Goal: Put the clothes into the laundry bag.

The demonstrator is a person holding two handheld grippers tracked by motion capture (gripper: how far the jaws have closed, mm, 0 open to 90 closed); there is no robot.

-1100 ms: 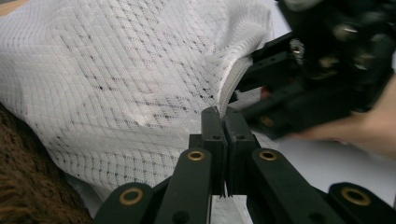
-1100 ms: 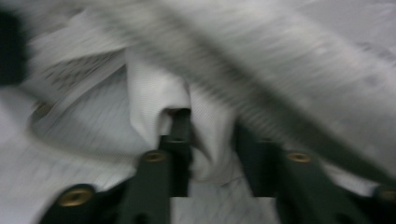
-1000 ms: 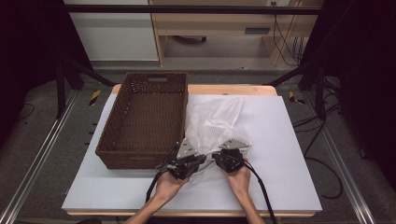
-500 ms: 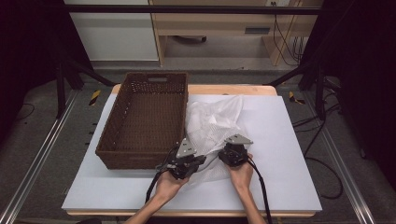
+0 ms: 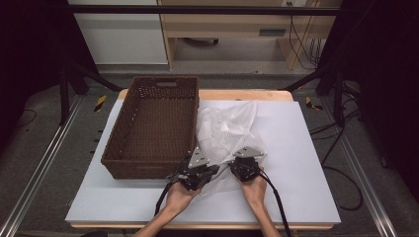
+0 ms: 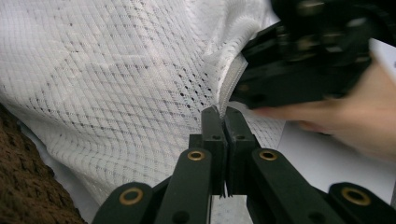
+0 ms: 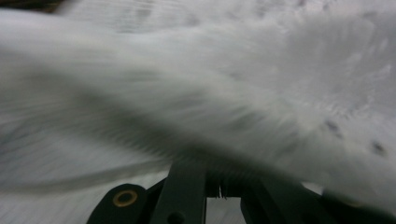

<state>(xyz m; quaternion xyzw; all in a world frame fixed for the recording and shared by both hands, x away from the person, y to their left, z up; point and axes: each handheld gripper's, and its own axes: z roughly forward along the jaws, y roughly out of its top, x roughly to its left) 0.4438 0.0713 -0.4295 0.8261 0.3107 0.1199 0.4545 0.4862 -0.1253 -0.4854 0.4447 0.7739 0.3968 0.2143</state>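
Observation:
A white mesh cloth point(image 5: 227, 128) lies crumpled on the white table top point(image 5: 306, 163), right of a brown wicker basket point(image 5: 118, 128). At the cloth's near edge, my left gripper point(image 5: 213, 170) is shut on the hem. In the left gripper view the jaws point(image 6: 223, 112) pinch the hem of the cloth point(image 6: 116, 84). My right gripper point(image 5: 233, 167) sits close beside it, tips point(image 6: 247, 88) at the same hem. Its jaws have just been closing. In the right gripper view they point(image 7: 219, 177) stand together with blurred cloth point(image 7: 233, 93) caught between them and draped over them.
The empty basket has a handle cut-out in its far wall, and its corner point(image 6: 28, 186) is just left of the cloth. A hand point(image 6: 355, 121) holds the right gripper. Bare table top lies to the right and at the front. Cables trail from both grippers toward the near edge.
The right gripper has shifted slightly at the cloth's near edge, and its grey plate now shows on top. The left gripper has stayed where it was.

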